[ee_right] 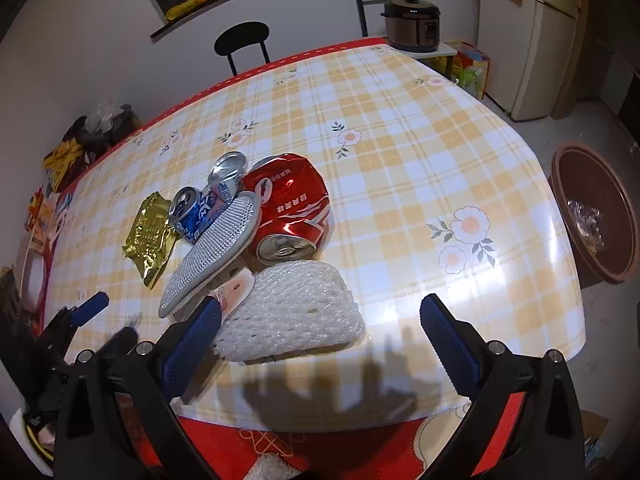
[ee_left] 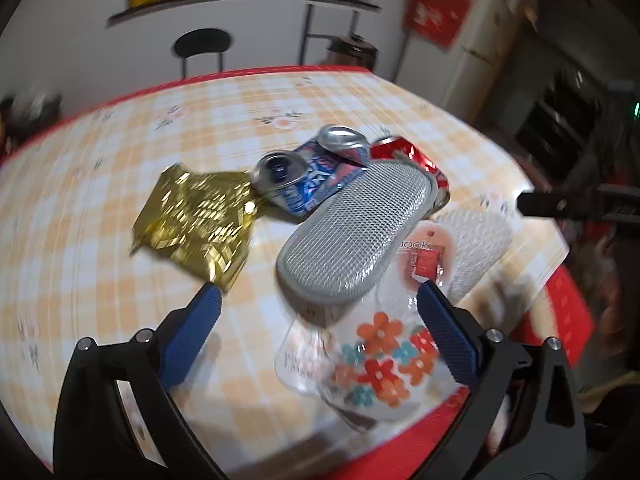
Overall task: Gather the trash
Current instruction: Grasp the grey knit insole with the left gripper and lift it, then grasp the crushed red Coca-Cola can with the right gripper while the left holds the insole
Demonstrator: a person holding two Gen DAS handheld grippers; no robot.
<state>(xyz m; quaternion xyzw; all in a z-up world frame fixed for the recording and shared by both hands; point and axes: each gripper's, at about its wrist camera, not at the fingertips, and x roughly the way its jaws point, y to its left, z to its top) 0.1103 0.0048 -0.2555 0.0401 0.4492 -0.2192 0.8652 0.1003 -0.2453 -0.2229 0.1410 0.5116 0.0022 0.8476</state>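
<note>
Both grippers' jaws spread wide, left gripper [ee_left: 320, 292] over floral wrapper [ee_left: 380, 364], right gripper [ee_right: 320, 308] above white foam pad [ee_right: 292, 312].

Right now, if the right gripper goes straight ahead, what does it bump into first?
Probably the white foam pad: it lies just ahead of the open right gripper, near its left finger. Depth is hard to judge, so it might pass above.

My pads [ee_right: 192, 344] blue; tablecloth [ee_right: 400, 128] orange-white plaid with flowers, wrapper [ee_right: 150, 232] gold, cans [ee_right: 292, 204] red and blue-white [ee_right: 192, 212], insole [ee_right: 212, 252] grey mesh, foam [ee_right: 288, 312] white.
</note>
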